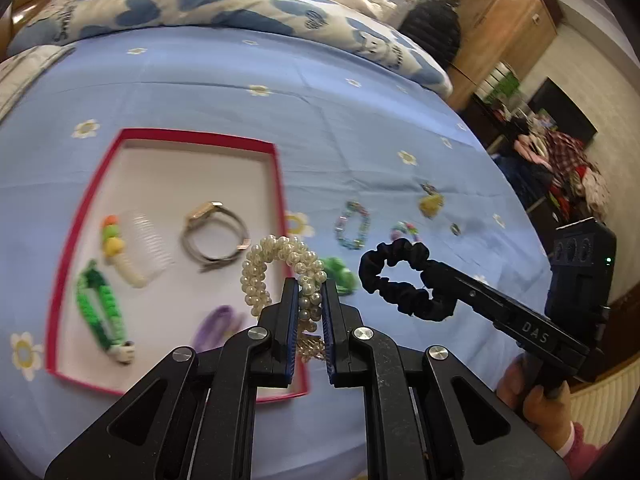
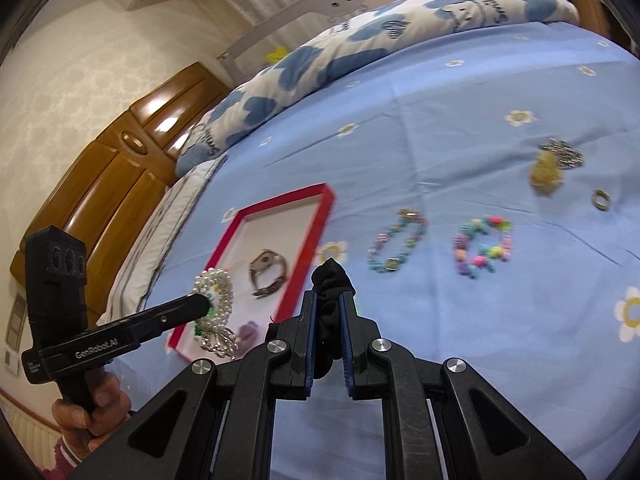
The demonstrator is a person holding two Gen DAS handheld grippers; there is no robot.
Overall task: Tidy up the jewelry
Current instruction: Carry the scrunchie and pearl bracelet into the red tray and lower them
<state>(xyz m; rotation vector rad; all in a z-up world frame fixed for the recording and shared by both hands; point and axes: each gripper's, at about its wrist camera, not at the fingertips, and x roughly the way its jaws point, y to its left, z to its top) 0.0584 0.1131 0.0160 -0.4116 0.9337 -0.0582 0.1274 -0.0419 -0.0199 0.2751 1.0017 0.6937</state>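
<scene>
Above red tray (image 1: 280, 184): left tool (image 1: 310, 284) clamps pearl bracelet (image 1: 276, 264); right tool (image 2: 329, 300) clamps black scrunchie (image 2: 330, 280).

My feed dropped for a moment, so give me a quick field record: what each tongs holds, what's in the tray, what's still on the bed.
left tongs: shut on pearl bracelet
right tongs: shut on black scrunchie
red tray: watch, clear comb, green braided piece, purple item
on bedsheet: two bead bracelets, ring, yellow charm on chain
</scene>
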